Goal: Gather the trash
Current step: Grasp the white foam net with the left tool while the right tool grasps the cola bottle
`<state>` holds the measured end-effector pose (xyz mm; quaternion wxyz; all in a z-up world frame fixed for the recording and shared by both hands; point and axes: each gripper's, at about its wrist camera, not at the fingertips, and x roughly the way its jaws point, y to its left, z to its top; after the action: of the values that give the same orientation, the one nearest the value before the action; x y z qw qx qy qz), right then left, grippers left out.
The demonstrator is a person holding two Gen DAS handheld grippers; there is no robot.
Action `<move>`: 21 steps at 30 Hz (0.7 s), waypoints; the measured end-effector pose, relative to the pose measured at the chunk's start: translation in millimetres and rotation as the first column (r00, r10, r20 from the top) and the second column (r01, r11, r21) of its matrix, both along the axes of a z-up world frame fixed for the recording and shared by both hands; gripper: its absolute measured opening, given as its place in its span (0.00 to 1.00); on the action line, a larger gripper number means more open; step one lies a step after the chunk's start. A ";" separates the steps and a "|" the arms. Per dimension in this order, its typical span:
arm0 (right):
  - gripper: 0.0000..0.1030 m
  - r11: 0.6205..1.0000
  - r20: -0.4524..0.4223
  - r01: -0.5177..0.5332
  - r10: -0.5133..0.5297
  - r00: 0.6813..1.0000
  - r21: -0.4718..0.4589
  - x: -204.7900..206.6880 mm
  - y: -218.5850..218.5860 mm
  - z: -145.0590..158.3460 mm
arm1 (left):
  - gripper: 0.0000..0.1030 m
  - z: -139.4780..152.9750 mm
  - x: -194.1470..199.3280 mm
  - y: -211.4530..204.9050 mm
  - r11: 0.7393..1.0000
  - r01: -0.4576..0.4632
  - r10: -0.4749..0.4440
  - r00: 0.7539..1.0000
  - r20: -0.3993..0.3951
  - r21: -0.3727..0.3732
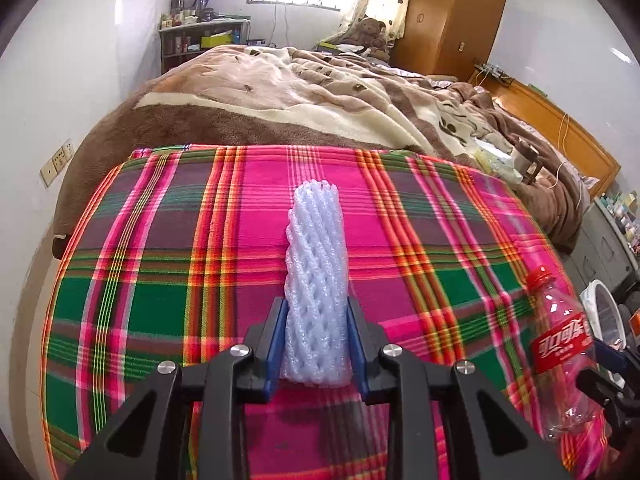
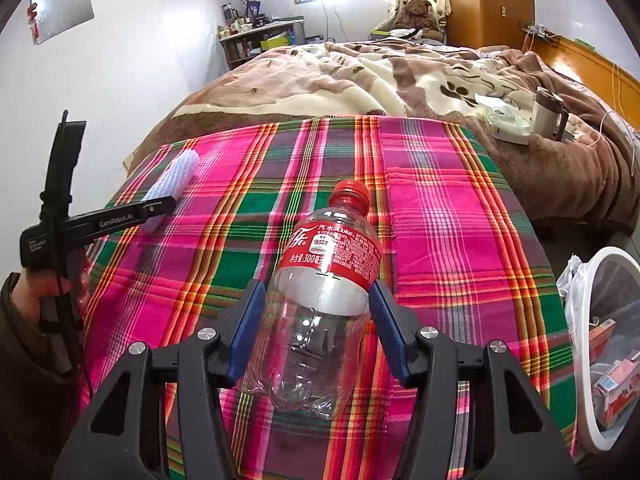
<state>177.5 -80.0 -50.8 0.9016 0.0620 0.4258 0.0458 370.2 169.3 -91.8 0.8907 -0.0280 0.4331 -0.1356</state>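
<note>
Right claw (image 2: 316, 320) has its blue pads against both sides of the empty cola bottle (image 2: 320, 300), red cap pointing toward the bed (image 2: 400, 76). Plaid cloth (image 2: 440, 220) underneath it all. Over on the left, the left claw (image 2: 158, 210) sits around the white foam net sleeve (image 2: 176, 176) lying on that cloth. At the right edge, the white-rimmed trash bin (image 2: 588, 320) shows cartons inside.
</note>
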 end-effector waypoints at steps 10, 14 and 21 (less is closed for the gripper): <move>0.26 0.999 0.045 -0.031 0.031 0.999 0.013 -13.1 -1.0 7.1 | 0.28 18.7 -41.9 -14.6 0.999 0.027 -0.028 0.999 0.038 0.022; 0.23 0.999 0.031 -0.048 0.048 0.998 -0.014 -18.2 -0.1 9.1 | 0.28 25.1 -62.4 -22.0 0.999 0.040 -0.041 0.998 0.050 0.022; 0.58 0.998 -0.057 -0.065 0.065 0.996 -0.005 -16.7 2.6 -1.6 | 0.28 30.1 -88.3 -27.8 0.998 0.049 -0.051 0.997 0.054 0.034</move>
<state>160.9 -77.4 -52.4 0.8874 0.0462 0.4530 0.0718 281.9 141.4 -61.7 0.8989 0.0013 0.4112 -0.1515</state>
